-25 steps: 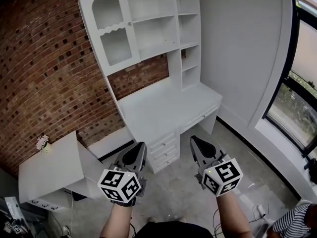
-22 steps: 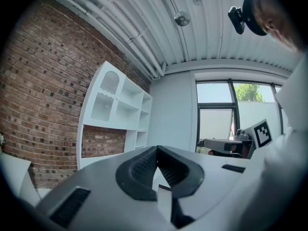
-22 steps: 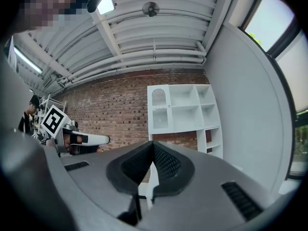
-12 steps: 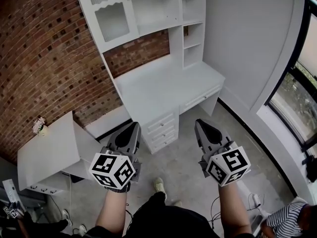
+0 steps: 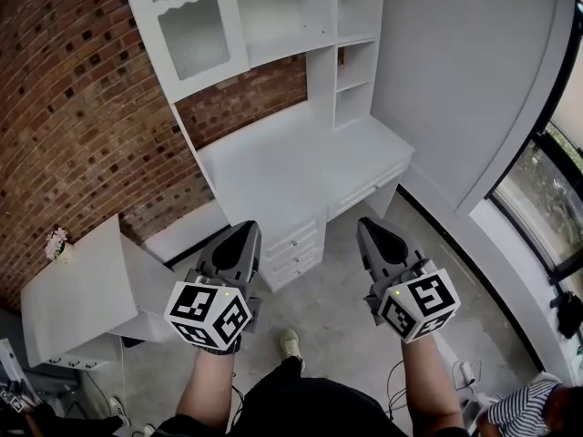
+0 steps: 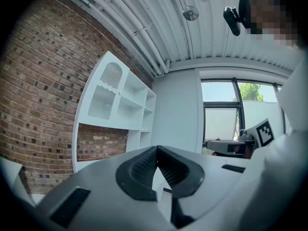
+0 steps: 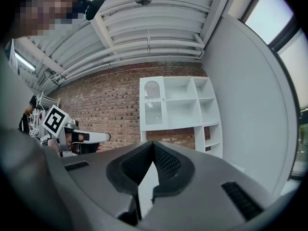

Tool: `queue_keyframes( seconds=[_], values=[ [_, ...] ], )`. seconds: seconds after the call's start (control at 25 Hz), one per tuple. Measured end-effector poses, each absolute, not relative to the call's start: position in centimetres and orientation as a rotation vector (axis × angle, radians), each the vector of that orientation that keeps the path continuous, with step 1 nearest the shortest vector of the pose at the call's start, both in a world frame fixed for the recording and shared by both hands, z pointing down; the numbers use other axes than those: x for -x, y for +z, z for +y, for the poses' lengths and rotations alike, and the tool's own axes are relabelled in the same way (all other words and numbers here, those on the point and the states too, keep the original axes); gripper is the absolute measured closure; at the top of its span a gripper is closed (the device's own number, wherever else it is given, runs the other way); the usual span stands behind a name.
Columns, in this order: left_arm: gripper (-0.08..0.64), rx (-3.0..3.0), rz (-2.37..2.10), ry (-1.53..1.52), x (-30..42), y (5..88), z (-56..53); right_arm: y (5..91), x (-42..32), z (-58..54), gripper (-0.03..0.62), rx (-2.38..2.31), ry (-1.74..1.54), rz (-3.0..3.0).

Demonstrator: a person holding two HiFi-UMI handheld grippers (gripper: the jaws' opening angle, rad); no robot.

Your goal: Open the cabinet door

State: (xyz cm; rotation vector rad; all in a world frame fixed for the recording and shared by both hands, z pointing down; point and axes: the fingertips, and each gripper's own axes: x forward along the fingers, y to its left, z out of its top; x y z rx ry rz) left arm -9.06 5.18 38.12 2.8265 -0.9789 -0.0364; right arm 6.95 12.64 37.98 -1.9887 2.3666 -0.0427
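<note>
Tall white cabinet door (image 5: 187, 25) with two ribbed glass panes, the upper one arched, the lower one topped by a scalloped rail. Hangs shut, upright and flush with the front of the white shelf unit (image 5: 321, 62), at its upper left end. Set against the red brick wall (image 5: 82, 126), above the white table (image 5: 273, 167), just beside open shelves.

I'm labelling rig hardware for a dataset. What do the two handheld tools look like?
The left tool and right tool are grey tapering wedges with black textured pads; each carries a white cube printed with black square markers. Forearms are unsleeved.
</note>
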Motion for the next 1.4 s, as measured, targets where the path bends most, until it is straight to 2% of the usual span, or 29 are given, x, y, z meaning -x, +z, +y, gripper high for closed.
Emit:
queue_keyframes(
  seconds=[0.64,1.4],
  values=[
    [0.555,-2.883,-0.941,-0.033,8.7,37.2,-12.5,37.1,-5.2,-6.0,0.589,1.971,-0.021,2.381],
    [0.555,-2.933,-1.138,-0.033,6.3,33.2,-25.9,35.1,-5.9,-22.8,0.589,1.756,0.024,2.523]
  ],
)
